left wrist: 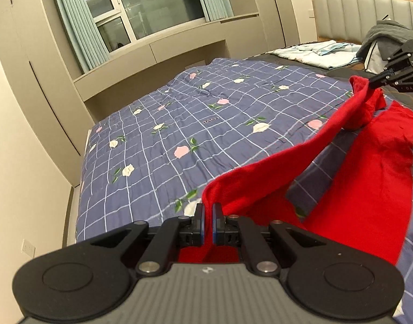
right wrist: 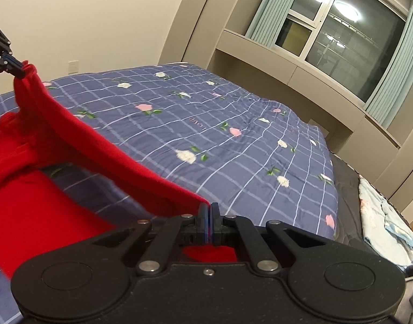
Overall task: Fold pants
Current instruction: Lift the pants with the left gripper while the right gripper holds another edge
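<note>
The red pants (left wrist: 368,178) hang over the blue checked floral quilt (left wrist: 179,124), lifted by one edge that stretches between both grippers. My left gripper (left wrist: 208,210) is shut on one end of that edge. My right gripper (left wrist: 373,82) shows at the far right of the left wrist view, shut on the other end. In the right wrist view my right gripper (right wrist: 208,210) pinches the red pants (right wrist: 44,189), and the left gripper (right wrist: 19,71) holds the far end at upper left. The rest of the cloth droops onto the quilt (right wrist: 233,135).
A grey padded headboard (left wrist: 363,10) with a pale folded blanket (left wrist: 314,52) and grey clothing (left wrist: 384,33) lies at the bed's head. A window with teal curtains (left wrist: 79,29) and beige cabinets run along the far side. The pale blanket (right wrist: 387,216) shows at the right.
</note>
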The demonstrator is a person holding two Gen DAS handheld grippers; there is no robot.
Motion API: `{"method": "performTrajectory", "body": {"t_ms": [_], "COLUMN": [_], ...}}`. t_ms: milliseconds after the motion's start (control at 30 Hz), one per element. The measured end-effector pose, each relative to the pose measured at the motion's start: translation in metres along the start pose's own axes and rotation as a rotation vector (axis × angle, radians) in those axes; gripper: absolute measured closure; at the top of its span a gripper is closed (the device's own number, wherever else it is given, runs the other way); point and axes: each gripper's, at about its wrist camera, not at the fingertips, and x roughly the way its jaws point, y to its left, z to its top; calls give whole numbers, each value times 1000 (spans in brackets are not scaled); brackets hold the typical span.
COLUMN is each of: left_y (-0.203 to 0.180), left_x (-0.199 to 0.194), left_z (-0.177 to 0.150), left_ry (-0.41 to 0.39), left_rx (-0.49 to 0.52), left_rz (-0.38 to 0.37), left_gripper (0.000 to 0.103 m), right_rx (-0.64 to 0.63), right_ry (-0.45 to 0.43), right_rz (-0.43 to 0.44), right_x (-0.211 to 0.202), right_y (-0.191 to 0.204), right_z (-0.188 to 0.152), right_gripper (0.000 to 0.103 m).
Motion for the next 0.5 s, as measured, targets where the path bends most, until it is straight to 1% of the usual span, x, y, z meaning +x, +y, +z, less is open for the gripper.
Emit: {"method": "performTrajectory", "body": {"t_ms": [133,233,400,500], "left_y": [-14,-30,-53,-69], "left_x": [-23,-37,-50,-53], "left_z": [-19,-38,-71,-86], "left_ry": [-28,-37,-27,-31], "left_rx": [18,24,-9,-11], "left_rz": [8,29,35,48], "left_gripper": [99,99,99,99], "right_rx": [18,44,141,191], "right_ry": [-23,-29,-32,-31], "right_rz": [6,3,-23,-42], "right_x": [-26,-42,-61,-67], "right_y": [20,33,47,56], "right_z": [-15,-29,-57,-72], "right_gripper": [103,103,103,103]}}
